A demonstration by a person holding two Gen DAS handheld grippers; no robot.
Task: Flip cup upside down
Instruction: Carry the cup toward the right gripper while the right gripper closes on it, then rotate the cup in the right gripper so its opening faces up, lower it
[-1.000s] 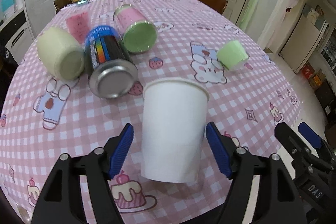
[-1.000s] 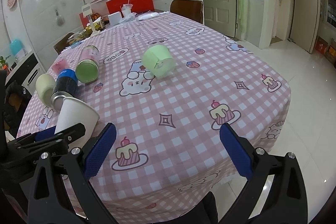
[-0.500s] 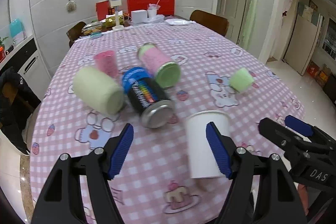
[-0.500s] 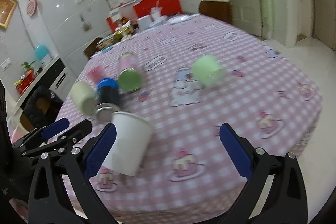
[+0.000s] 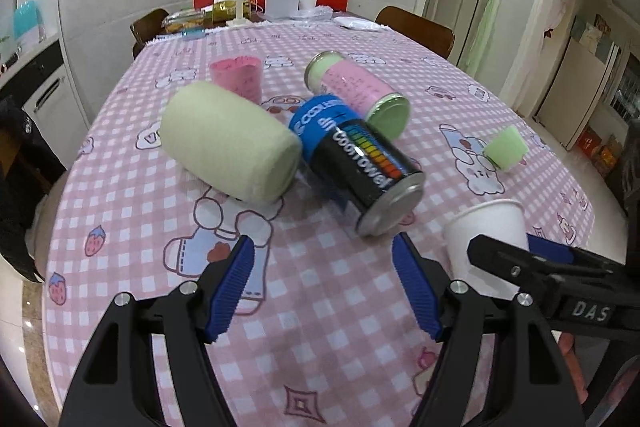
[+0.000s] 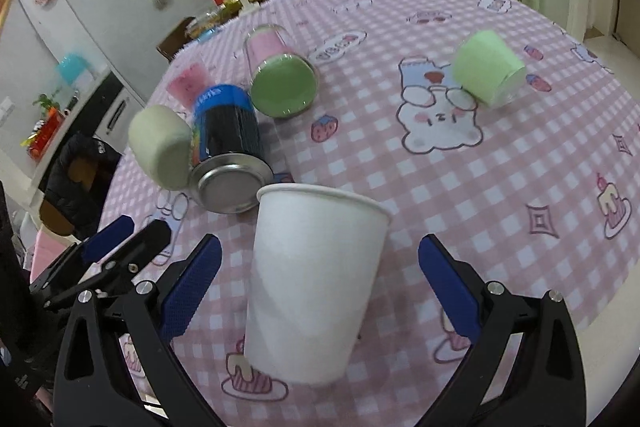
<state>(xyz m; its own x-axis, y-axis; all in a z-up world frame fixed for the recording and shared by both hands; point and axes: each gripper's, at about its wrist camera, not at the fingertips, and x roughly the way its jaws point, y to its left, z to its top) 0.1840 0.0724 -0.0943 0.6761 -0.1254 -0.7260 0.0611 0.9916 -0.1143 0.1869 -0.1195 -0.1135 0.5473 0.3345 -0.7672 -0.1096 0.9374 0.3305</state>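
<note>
Pink-and-white checked cloth (image 6: pixel 500 163), printed with bears, cakes and strawberries, covers a round table; glossy white wall tiles and framed certificates stand behind it. On the cloth the white paper cup (image 6: pixel 316 279) stands upright, mouth up, a smooth tapered cone with a rolled rim, near the table's front edge. It sits between the spread blue ribbed pads of the right gripper (image 6: pixel 320 283), whose jaws are wide and touch neither side of it. In the left wrist view the same cup (image 5: pixel 486 227) shows off to the right, partly hidden by the right gripper's black finger. The left gripper (image 5: pixel 322 287) is also wide apart and holds nothing, hovering over bare cloth. Beyond the cup a black-and-blue metal can (image 6: pixel 228 147) lies on its side, its shiny steel base facing forward, touching a pale green matte cylinder (image 5: pixel 232 147) that also lies flat. A pink jar with a green lid (image 6: pixel 280 75) lies just behind them, a pink cup (image 5: pixel 237 77) stands farther back, and a small green cup (image 6: pixel 488 67) lies tipped well apart to the right.
</note>
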